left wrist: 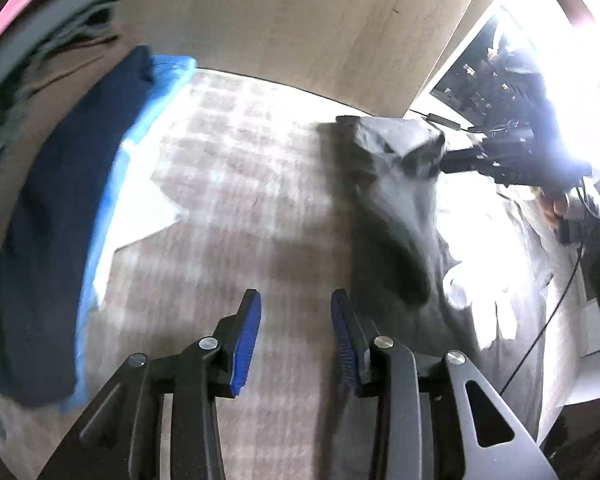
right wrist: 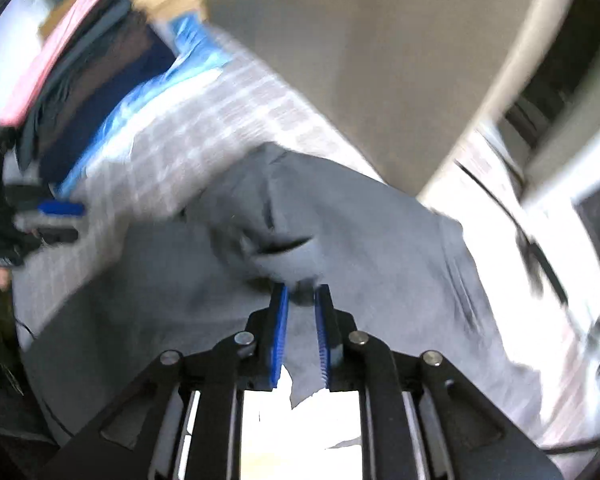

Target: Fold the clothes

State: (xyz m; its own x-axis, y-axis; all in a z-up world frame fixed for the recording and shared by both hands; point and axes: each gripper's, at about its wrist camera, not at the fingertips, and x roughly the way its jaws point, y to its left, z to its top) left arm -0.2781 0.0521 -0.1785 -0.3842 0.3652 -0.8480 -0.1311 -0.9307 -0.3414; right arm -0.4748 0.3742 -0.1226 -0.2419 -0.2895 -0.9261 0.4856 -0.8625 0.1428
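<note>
The checked bed cover (left wrist: 236,184) is serving as the folding surface, lying flat and open across the middle of both views. At about nine o'clock in the left wrist view a stack of clothes (left wrist: 48,216), dark navy over light blue, is sitting along the edge of the bed, probably kept aside so the centre stays free. The grey garment (right wrist: 360,248), the piece in hand, is lying at about two o'clock in that view and filling the centre of the right wrist view, bunched and partly raised. The right claw (right wrist: 302,300) is gripping it: a fold of grey cloth is running between its nearly closed blue pads, apparently so the piece can be dragged or lifted into shape. The left claw (left wrist: 296,312) is hanging over bare cover just beside the garment's edge, its jaws standing apart with nothing between them, likely waiting to take a second corner.
</note>
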